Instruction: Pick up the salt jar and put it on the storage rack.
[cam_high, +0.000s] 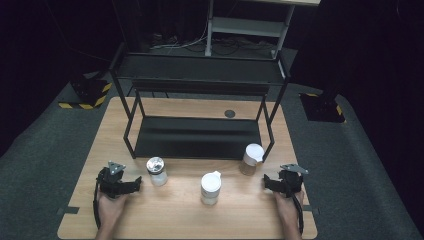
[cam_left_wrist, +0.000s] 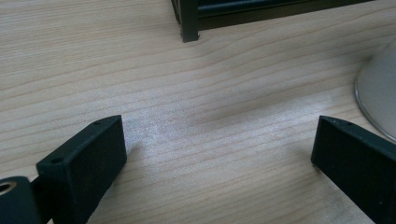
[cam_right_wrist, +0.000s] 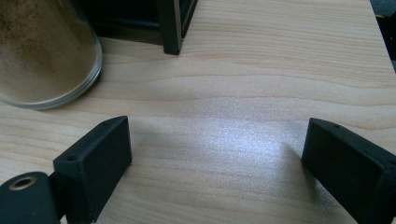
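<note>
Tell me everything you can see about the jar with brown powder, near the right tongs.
The jar with brown powder looks like clear glass with a white cap, filled nearly full with tan-brown powder. It stands upright on the wooden table, just in front of the black shelf rack's front right leg. The right tongs stand open beside it and do not touch it. In the right gripper view its round base rests flat on the wood.

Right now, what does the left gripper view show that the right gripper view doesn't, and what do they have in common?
The left gripper view alone shows the rounded edge of a pale jar at its right side. The right gripper view alone shows a glass jar of brown powder at its upper left. Both share open tongs, left tongs and right tongs, with nothing between the jaws, over the wooden table, and a black rack leg ahead.
</note>
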